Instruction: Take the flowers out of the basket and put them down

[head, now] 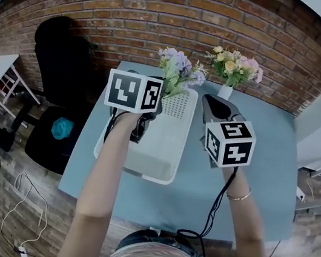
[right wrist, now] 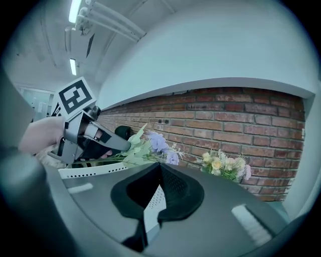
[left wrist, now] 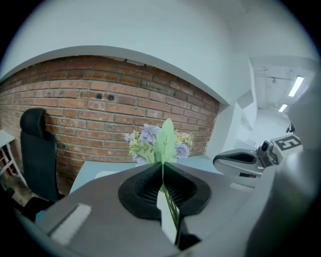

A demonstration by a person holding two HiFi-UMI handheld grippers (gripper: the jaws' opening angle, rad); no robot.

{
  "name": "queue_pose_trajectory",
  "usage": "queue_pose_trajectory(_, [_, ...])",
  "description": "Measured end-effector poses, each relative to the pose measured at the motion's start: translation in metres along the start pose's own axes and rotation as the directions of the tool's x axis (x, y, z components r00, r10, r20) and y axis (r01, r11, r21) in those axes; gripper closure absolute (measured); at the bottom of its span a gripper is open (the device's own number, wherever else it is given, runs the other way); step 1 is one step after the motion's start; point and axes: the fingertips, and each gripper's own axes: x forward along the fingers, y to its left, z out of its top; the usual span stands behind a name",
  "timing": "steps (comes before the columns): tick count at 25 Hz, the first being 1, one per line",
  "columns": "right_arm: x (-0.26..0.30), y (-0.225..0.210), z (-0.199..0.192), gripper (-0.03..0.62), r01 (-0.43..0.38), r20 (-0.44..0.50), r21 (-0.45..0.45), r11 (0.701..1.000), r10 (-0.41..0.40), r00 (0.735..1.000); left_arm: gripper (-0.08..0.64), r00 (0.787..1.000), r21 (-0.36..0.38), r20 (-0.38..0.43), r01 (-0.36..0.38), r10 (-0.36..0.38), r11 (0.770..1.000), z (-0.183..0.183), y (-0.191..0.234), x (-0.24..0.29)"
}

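Observation:
A bunch of purple flowers point(head: 180, 67) with pale green leaves hangs above the far end of the white perforated basket point(head: 162, 156) on the blue-grey table point(head: 263, 174). My left gripper point(head: 155, 107) is shut on the bunch's green stems point(left wrist: 170, 201); the blooms point(left wrist: 150, 139) stick up past the closed jaws. My right gripper point(head: 209, 101) hovers just right of the basket's far corner with its tips together point(right wrist: 160, 168). Nothing shows pinched between them; the basket's perforated wall appears through the gap lower down. From the right gripper view the left gripper point(right wrist: 118, 144) holds the flowers point(right wrist: 158, 143) over the basket rim point(right wrist: 85, 171).
A white vase point(head: 224, 92) with yellow and pink flowers point(head: 236, 64) stands at the table's far edge by the brick wall point(head: 169, 9). A black chair point(head: 61, 64) is left of the table. Cables point(head: 20, 192) lie on the floor at left.

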Motion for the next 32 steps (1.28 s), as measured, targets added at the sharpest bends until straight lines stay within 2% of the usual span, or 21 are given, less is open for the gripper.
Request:
queue_pose_trajectory(8, [-0.022, -0.033, -0.002, 0.586, 0.089, -0.009, 0.041, 0.995, -0.089, 0.996, 0.531, 0.998, 0.036, 0.058, 0.031, -0.033, 0.999, 0.02, -0.034, 0.013])
queue_pose_trajectory(13, [-0.038, -0.059, -0.008, 0.586, 0.147, -0.016, 0.064, 0.987, -0.146, 0.989, 0.531, 0.995, 0.07, 0.072, 0.067, -0.072, 0.995, 0.031, -0.069, 0.028])
queue_pose_trajectory(23, [-0.084, -0.123, -0.029, 0.586, 0.255, -0.031, 0.112, 0.961, -0.253, 0.967, 0.531, 0.985, 0.081, 0.096, 0.136, -0.144, 0.987, 0.042, -0.145, 0.066])
queue_pose_trajectory(32, [-0.121, -0.172, -0.057, 0.586, 0.296, -0.054, 0.144, 0.944, -0.291, 0.955, 0.531, 0.986, 0.069, 0.111, 0.115, -0.122, 0.991, 0.029, -0.193, 0.091])
